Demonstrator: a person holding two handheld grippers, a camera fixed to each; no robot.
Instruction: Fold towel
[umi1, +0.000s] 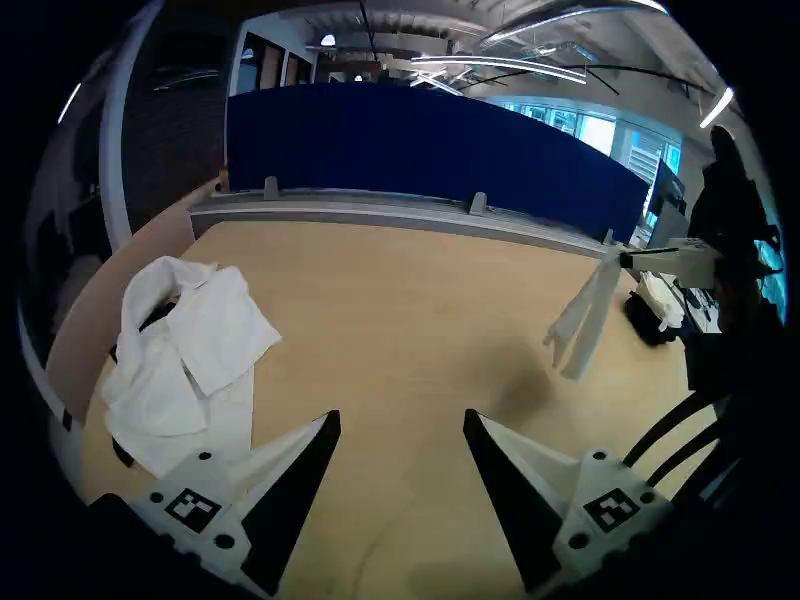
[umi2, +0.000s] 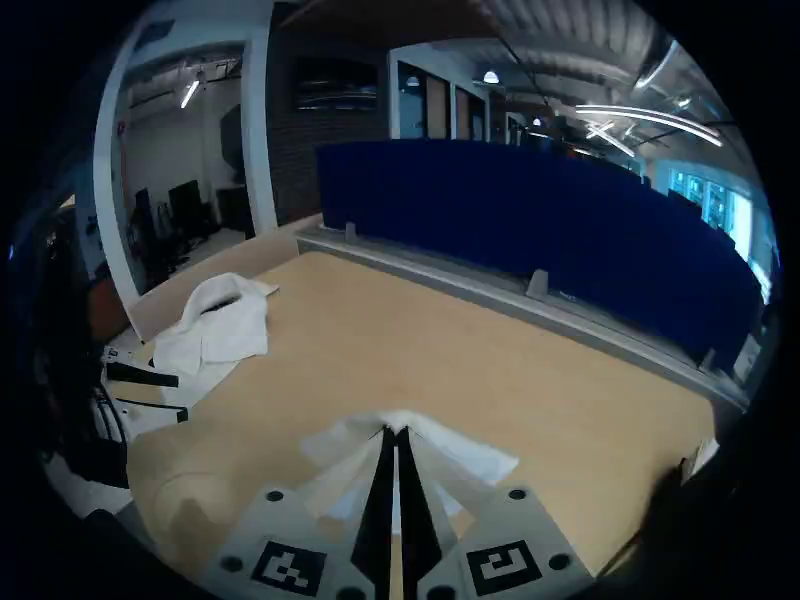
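Note:
My left gripper (umi1: 400, 415) is open above the wooden table (umi1: 400, 300), with nothing between its fingers. A heap of white towels (umi1: 190, 350) lies crumpled to its left, near the table's left edge. Farther right, my right gripper (umi1: 628, 259) holds a white towel (umi1: 583, 322) that hangs down above the table. In the right gripper view, my right gripper (umi2: 393, 435) is shut on that white towel (umi2: 455, 462), which bunches around the fingertips and droops on both sides. The heap of towels (umi2: 220, 322) lies far to the left there.
A blue partition (umi1: 420, 150) on a grey rail (umi1: 400, 212) closes the table's far side. A dark chair back (umi1: 690, 430) stands at the near right. A person in dark clothes (umi1: 730, 200) is at the right edge. Black equipment (umi2: 130, 385) sits beyond the table's left edge.

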